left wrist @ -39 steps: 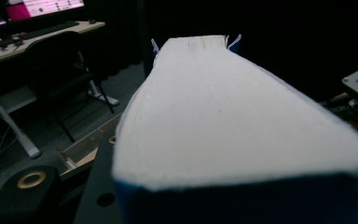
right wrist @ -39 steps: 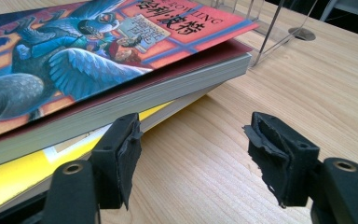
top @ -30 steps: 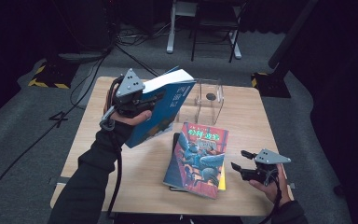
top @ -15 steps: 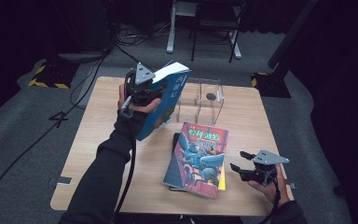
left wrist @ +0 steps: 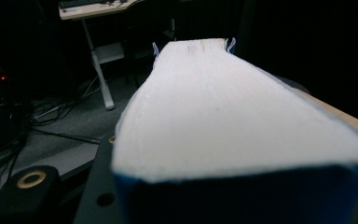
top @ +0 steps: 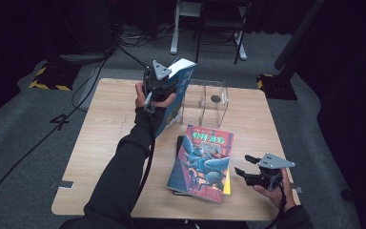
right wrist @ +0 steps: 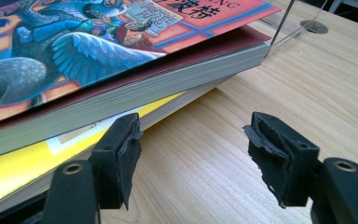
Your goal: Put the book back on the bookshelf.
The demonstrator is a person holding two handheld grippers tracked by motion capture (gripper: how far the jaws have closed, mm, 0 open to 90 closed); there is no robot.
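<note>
One blue book is being carried upright, pinched in the left gripper, toward the clear stand; next, seemingly, slotting it in; the right gripper is resting spread and empty beside the stacked books.

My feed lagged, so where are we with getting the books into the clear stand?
Nothing stands in the clear stand yet. In hand: the left claw grips the blue book, upright beside the stand. Left: the illustrated book and a yellow one under it lie stacked on the table; the right claw waits open beside them.
</note>
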